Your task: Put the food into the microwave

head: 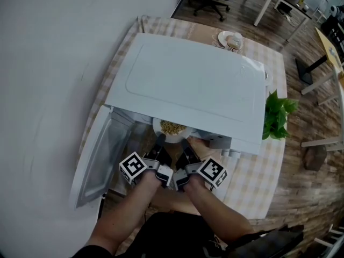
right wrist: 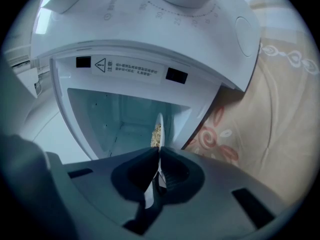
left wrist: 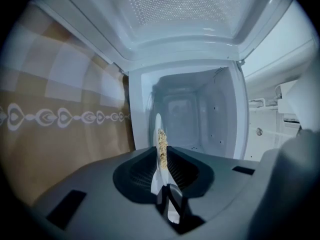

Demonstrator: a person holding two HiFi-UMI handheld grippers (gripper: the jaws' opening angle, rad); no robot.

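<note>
Two grippers on one plate: my left gripper is clamped on its near rim at the left, and my right gripper is clamped on the same rim at the right. Food is heaped on the plate, which is held at the mouth of the microwave, its far part under the top edge. Door hangs open on the left. Plant stands right of the microwave.

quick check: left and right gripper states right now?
Left gripper: jaws closed on the rim of the plate of food.
Right gripper: jaws closed on the same plate's rim.
</note>
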